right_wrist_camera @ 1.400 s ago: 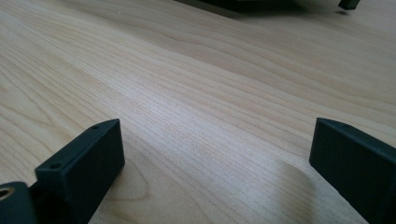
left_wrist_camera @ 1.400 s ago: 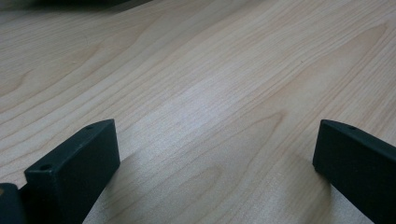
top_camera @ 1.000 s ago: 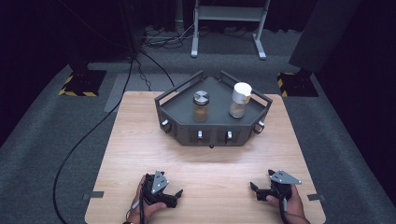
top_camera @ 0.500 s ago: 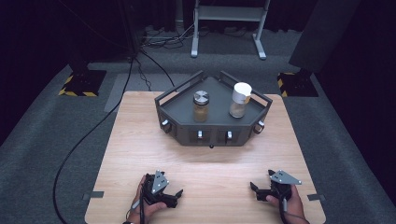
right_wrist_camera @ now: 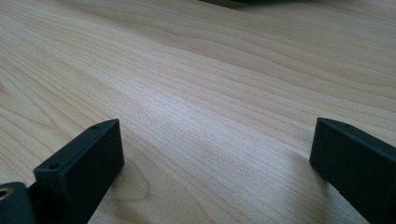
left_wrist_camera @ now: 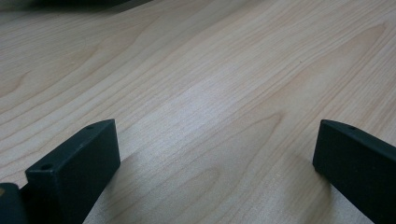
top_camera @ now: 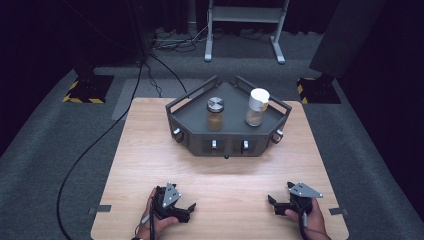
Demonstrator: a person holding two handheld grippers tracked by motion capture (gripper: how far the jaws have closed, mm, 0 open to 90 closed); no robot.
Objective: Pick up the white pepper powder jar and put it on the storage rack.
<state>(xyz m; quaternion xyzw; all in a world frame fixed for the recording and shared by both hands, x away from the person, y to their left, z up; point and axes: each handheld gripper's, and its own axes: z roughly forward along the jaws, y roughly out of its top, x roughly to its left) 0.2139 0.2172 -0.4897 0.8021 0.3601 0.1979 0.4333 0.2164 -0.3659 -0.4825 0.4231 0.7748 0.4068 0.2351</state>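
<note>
Nothing is moving since earlier; both the left hand-held gripper (top_camera: 191, 206) and right hand-held gripper (top_camera: 270, 200) are resting wide on the tabletop (top_camera: 150, 150); jars (top_camera: 215, 113) at 12 o'clock are risking tipping if approached hastily.

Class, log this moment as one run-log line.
left gripper: open, on table | right gripper: open, on table | two jars in tray

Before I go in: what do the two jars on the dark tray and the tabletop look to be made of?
Silver-lidded jar: clear glass or plastic, brown contents showing through; lid looks metallic. White-capped jar: clear body, matte cap, likely plastic. Dark grey tray: matte, metal or plastic. Light wooden tabletop: visible grain, possibly laminate.
</note>
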